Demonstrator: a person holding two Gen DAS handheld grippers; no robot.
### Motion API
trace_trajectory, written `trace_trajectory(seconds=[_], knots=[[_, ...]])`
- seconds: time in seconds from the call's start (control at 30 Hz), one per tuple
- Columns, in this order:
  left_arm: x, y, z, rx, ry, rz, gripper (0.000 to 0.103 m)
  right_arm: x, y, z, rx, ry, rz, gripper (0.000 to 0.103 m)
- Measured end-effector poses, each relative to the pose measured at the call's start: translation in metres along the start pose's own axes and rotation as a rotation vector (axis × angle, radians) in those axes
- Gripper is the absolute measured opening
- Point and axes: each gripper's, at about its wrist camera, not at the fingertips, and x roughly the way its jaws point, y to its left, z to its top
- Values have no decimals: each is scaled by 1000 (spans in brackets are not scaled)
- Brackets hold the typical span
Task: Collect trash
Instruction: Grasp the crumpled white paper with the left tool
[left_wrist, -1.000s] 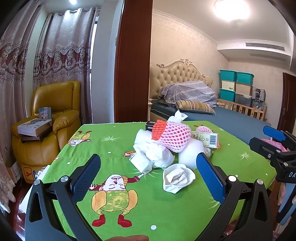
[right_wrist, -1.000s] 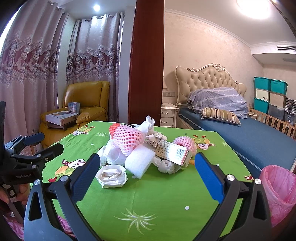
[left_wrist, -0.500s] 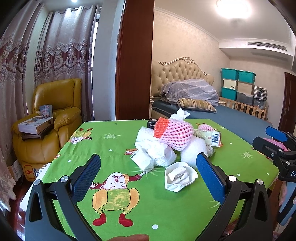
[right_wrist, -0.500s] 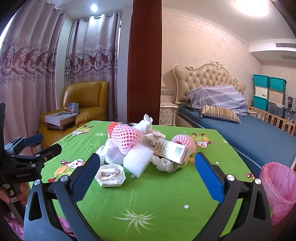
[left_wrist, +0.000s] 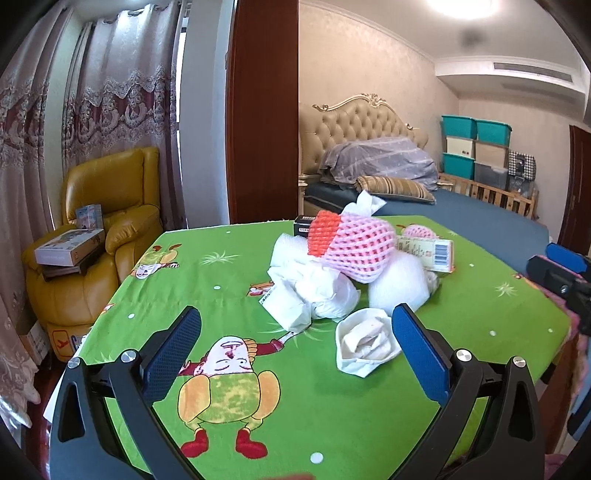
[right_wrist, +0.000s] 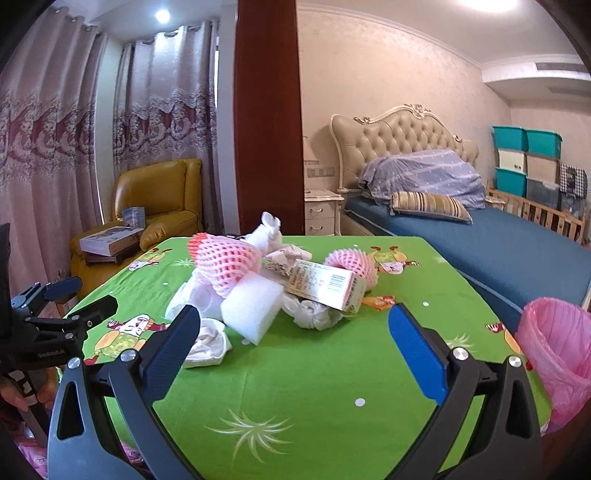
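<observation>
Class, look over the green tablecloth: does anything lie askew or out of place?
Yes. A printed cardboard box lies tilted, propped on crumpled white paper beside a white foam block; the whole litter heap clutters the table's middle.

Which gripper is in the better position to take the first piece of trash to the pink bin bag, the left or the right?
Probably the right gripper. It is open over the green tablecloth, facing the white foam block, and the pink bin bag stands at its own side. The left gripper, also open, is farther from the bag.
</observation>
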Motion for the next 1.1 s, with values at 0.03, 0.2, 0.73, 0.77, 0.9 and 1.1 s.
trace_trajectory(seconds=[0.03, 0.2, 0.73, 0.77, 0.9, 1.1], knots=[[4, -1, -1, 5, 10, 3, 97, 3, -3, -1, 7, 6, -4, 99], [30, -5, -8, 27, 87, -17, 97, 18, -13, -9, 46, 46, -3, 99], [114, -59, -19, 198, 337, -113, 97, 54, -36, -24, 70, 133, -39, 99], [118, -61, -19, 202, 345, -117, 97, 55, -38, -24, 74, 136, -42, 99], [135, -71, -19, 213, 389, -139, 97, 62, -44, -27, 90, 157, -47, 99], [135, -68, -21, 207, 389, -143, 74, 75, -32, -25, 42, 179, -30, 99]])
